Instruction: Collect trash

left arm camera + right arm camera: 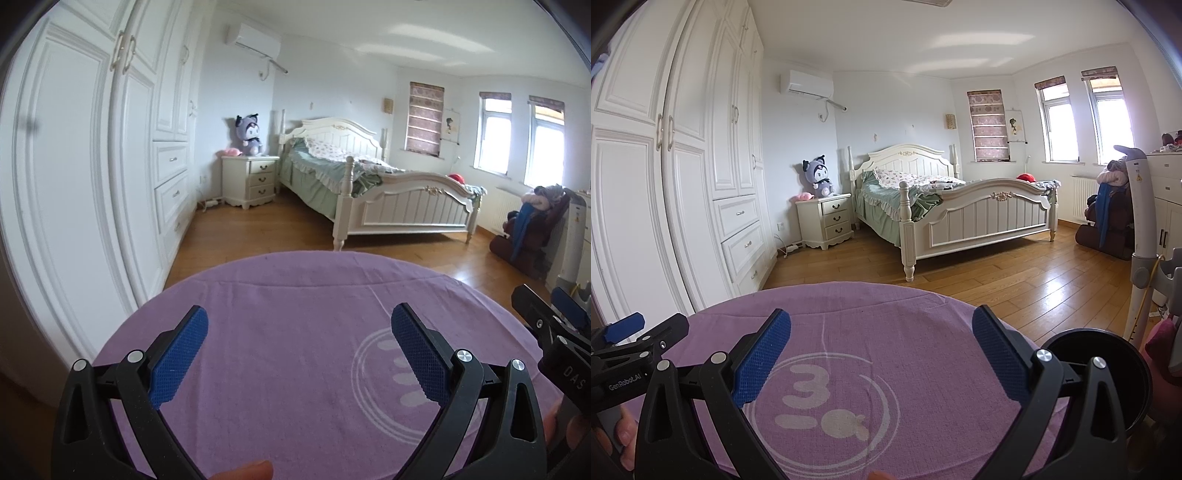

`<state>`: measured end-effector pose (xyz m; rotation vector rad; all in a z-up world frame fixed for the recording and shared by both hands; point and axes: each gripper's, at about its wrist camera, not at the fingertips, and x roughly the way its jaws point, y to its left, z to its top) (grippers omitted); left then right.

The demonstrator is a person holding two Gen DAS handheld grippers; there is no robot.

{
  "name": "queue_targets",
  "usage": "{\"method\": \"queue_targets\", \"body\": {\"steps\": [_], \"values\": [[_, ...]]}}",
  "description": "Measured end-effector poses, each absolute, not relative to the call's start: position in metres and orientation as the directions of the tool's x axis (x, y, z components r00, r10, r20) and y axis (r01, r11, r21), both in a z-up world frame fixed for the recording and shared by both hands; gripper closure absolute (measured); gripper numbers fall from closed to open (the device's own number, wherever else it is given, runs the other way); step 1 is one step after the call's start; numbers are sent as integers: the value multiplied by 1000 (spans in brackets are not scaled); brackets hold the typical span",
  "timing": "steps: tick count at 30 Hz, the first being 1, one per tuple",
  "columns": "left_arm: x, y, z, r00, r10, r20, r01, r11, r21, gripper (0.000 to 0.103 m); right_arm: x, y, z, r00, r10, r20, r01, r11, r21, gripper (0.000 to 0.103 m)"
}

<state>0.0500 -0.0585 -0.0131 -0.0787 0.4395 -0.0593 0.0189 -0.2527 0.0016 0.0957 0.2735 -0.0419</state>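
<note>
Left gripper (299, 347) and right gripper (881, 349), jaws wide and empty, over purple-clothed table (923, 306); no trash visible, handling unjudgeable; black bin (1108, 354) at right edge.

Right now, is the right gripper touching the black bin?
Cannot tell. In the right wrist view, the right gripper has its right finger overlapping the black bin, so any gap or contact is hidden.

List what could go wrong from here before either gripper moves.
1. No trash shows on the purple cloth, so the open left hand-held gripper or right hand-held gripper might snag the fabric instead.
2. The black bin sits at the table's edge under the right gripper's outer finger; a nudge may tip it.
3. The two grippers sit close together and could collide.
</note>
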Motion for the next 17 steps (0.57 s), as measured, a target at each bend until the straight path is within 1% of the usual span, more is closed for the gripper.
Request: {"method": "queue_targets", "body": {"steps": [17], "values": [[54,-52,-12,897,-66,-436,17,993,-117,5,19,-255,2,962,-28,-272,54,995,88,5]]}}
